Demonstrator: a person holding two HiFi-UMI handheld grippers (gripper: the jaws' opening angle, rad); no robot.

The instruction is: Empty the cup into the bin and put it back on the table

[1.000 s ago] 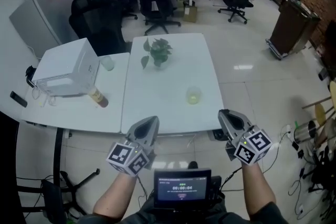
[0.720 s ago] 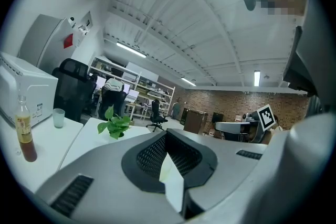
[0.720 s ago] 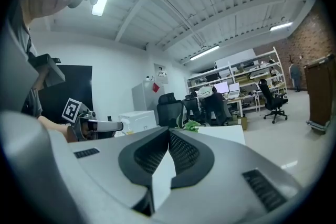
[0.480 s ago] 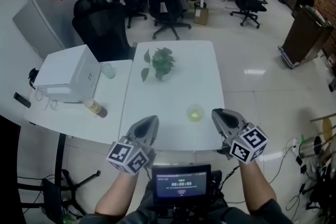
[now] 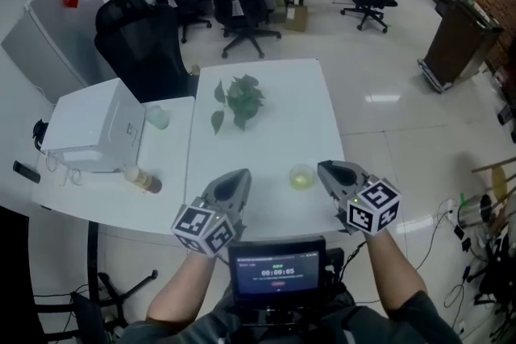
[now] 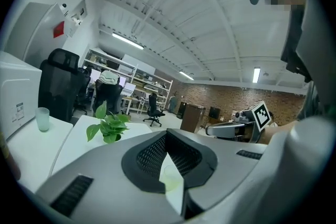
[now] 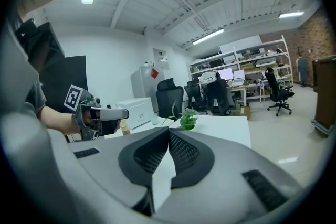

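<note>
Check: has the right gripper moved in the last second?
Yes. The right gripper came forward past the table edge, up beside the cup.

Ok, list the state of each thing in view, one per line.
Cup: upright on the table, something yellowish inside, not gripped.
Left gripper: shut, empty.
Right gripper: shut, empty.
Bottle: lying on its side.
Far cup: upright.
Plant: upright.
Screen: lit.
</note>
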